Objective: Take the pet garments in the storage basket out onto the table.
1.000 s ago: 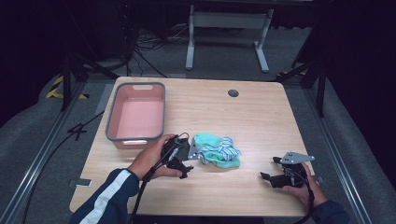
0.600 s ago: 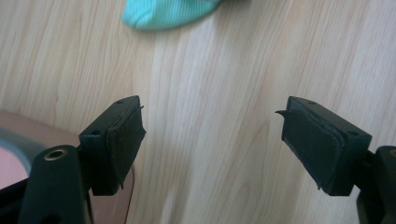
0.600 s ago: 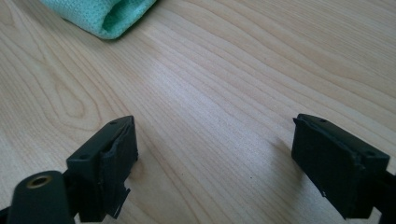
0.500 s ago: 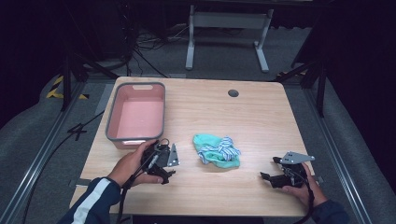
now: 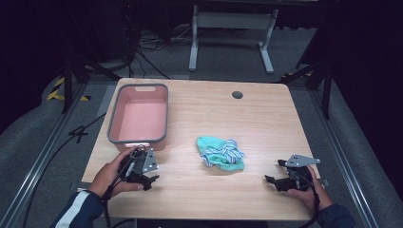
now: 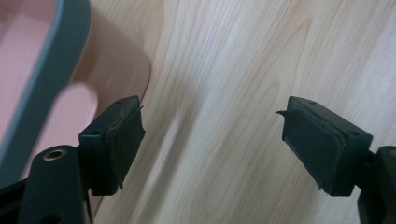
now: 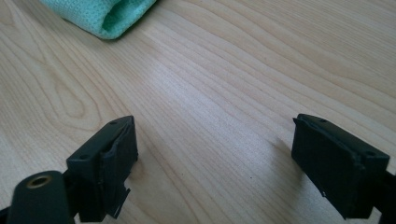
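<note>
Cloth (image 5: 220,153): green and striped, bunched mid-table, between both grippers, touching neither.
Left gripper (image 5: 151,179): jaws apart, empty, just beside pink tub (image 5: 139,139).
Right gripper (image 5: 272,179): jaws apart, empty, near cloth.

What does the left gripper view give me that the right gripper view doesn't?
The left gripper view has the pink bin, its grey rim at the left edge close beside the left gripper. The right gripper view has a corner of the green cloth at the top left, well beyond the right gripper. Both show open jaws with nothing between them, over the bare wooden table.
</note>
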`<control>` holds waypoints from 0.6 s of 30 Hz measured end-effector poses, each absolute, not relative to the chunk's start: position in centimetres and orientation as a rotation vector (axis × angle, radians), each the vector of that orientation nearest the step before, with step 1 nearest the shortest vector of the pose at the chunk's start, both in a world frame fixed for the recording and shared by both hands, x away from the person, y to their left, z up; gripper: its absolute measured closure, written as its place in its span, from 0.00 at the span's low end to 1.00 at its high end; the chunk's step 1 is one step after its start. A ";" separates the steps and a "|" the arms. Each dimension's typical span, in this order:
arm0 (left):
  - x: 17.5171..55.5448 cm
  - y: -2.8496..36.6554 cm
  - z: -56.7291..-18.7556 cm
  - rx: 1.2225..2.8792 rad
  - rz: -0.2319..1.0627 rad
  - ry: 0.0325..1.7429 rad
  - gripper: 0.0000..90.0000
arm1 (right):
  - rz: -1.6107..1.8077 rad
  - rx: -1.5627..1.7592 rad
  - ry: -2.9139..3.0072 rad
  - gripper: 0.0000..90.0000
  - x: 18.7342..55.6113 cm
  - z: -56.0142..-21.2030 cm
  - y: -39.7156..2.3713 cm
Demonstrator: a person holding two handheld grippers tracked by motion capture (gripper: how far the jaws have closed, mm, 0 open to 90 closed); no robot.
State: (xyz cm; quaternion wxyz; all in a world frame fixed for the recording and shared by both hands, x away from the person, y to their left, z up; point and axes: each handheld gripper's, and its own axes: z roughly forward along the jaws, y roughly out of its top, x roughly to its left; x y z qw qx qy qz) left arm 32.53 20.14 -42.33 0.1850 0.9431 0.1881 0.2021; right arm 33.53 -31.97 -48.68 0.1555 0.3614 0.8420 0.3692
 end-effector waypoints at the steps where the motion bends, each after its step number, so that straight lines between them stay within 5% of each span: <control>1: 32.5 20.1 -42.3 2.658 0.570 0.530 0.23 | 1.057 1.035 2.412 0.17 33.5 -48.7 -32.0; 18: 31.7 27.6 -46.0 2.430 0.452 0.833 0.23 | 1.057 1.036 2.412 0.17 33.5 -48.7 -32.0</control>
